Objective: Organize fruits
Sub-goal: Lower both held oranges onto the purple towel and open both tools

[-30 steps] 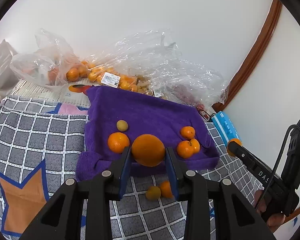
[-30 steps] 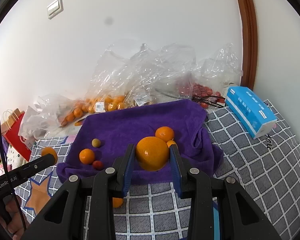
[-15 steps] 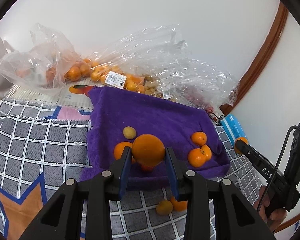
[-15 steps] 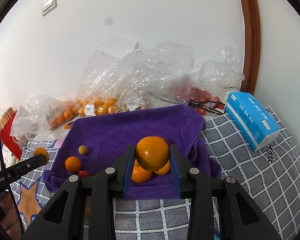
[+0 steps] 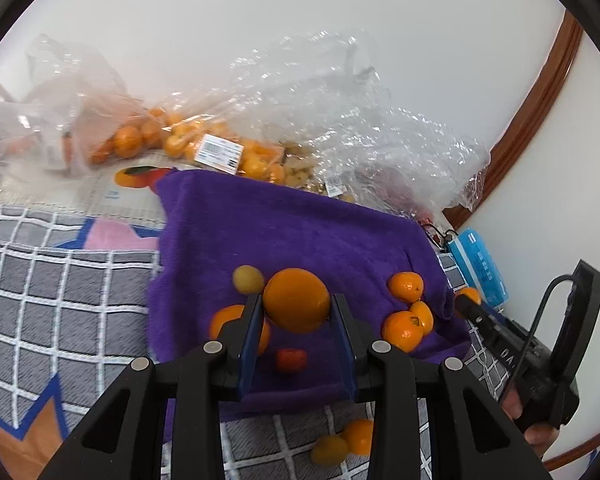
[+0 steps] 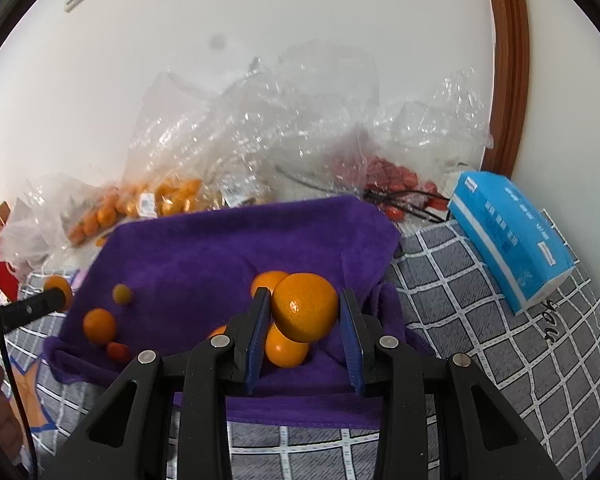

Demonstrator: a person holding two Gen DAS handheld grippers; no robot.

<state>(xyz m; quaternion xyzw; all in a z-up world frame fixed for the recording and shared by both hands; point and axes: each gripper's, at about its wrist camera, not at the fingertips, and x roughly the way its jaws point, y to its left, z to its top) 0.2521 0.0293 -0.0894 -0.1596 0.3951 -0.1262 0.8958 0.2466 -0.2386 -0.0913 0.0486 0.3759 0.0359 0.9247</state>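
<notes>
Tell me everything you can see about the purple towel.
The purple towel looks soft and fluffy, like terry cloth. It lies spread over the grey checked cover, its near edge rumpled and folded. Plastic fruit bags sit just behind its far edge. Several small oranges, a yellowish fruit and a red fruit rest on it.

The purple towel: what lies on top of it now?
On the purple towel lie small oranges, one yellowish fruit and one red fruit. The grippers hide part of it.
</notes>
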